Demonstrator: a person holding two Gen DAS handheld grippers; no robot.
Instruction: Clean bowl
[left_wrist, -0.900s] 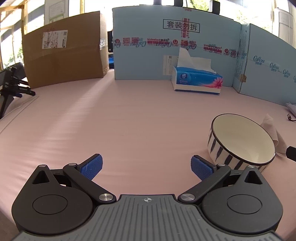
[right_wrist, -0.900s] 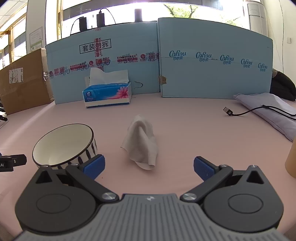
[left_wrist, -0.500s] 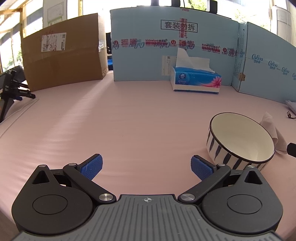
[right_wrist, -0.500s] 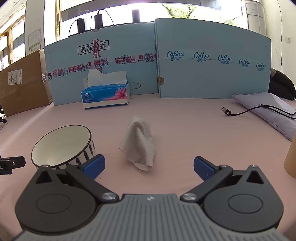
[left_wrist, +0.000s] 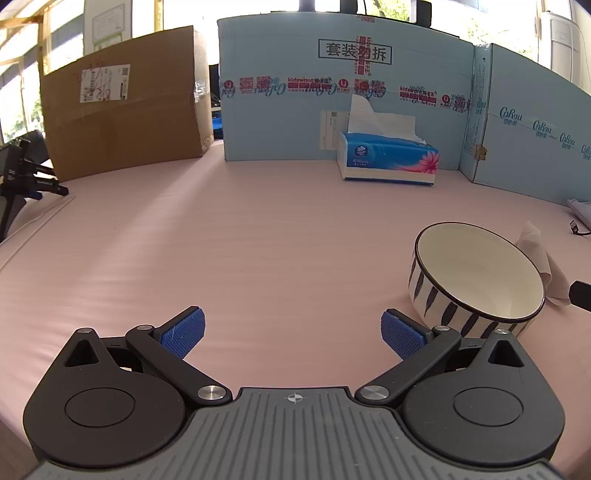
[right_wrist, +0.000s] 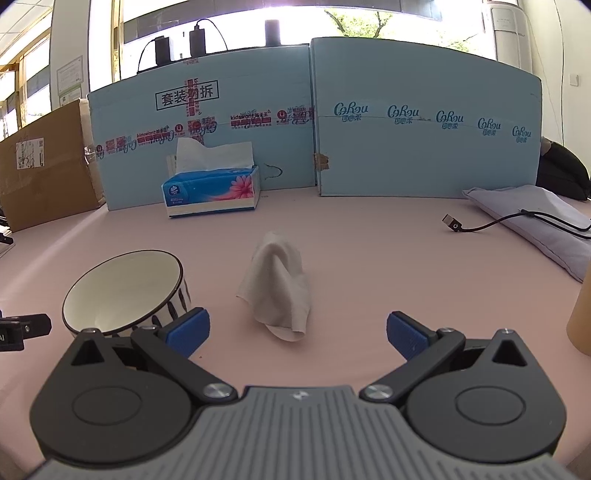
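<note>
On a pink padded tabletop (left_wrist: 258, 236), a striped ceramic bowl (left_wrist: 476, 273) sits at right of the left-wrist frame, a crumpled white tissue (right_wrist: 277, 288) just beside it. Left gripper (left_wrist: 293, 328) and right gripper (right_wrist: 297, 328) both gape wide, grasping nothing. Blue cardboard panels (right_wrist: 424, 147) and a tissue box (right_wrist: 210, 188) line the far edge; open surface lies between.
</note>
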